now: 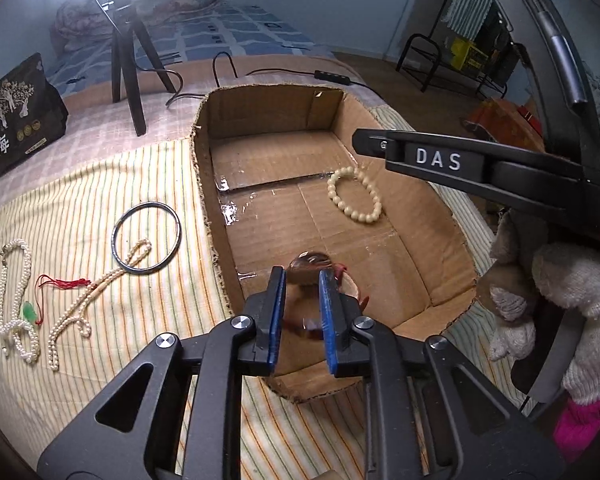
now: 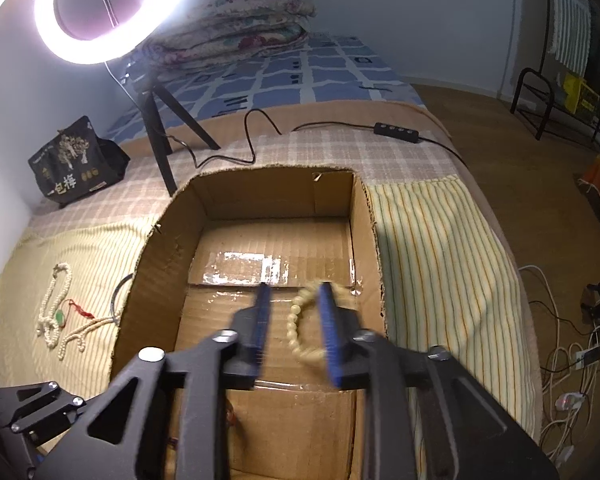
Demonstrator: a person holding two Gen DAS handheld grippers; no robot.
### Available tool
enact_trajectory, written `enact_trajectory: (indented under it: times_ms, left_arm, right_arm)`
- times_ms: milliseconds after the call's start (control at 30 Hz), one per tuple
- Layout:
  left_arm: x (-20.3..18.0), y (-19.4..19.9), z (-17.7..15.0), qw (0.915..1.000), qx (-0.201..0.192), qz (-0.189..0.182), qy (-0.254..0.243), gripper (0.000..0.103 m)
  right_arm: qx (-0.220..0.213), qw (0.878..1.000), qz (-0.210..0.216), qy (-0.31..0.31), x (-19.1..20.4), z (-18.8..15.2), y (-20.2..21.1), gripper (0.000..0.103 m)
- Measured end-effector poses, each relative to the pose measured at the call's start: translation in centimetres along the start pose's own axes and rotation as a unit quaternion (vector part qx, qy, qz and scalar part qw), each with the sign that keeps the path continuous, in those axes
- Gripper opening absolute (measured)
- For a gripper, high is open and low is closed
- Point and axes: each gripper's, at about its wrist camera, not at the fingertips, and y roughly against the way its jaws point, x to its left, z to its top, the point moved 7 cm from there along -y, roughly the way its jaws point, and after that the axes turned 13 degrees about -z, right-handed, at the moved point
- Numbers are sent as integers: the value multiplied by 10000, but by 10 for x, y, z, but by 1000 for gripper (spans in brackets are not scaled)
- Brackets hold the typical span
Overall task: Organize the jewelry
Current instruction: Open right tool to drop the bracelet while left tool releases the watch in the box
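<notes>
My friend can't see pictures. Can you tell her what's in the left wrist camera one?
The left gripper holds a clear, reddish bangle between its blue jaws over a cardboard box. A cream bead bracelet lies inside the box. On the striped cloth beside it lie pearl necklaces, a dark ring bangle and a green pendant.

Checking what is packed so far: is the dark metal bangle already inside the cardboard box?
No, the dark metal bangle lies on the striped cloth left of the cardboard box.
</notes>
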Motion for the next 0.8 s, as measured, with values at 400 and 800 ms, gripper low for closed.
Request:
enact_trajectory:
  times_ms: [400,800]
  left_arm:
    - [3,35,-2,9998,-188,8,110,15]
    - [9,77,-6,9989,-437,89,138,16]
  right_arm:
    - [-135,9999,-55,-25,1,1,29,31]
    - [-369,9992,-105,-50,3,-4,71,58]
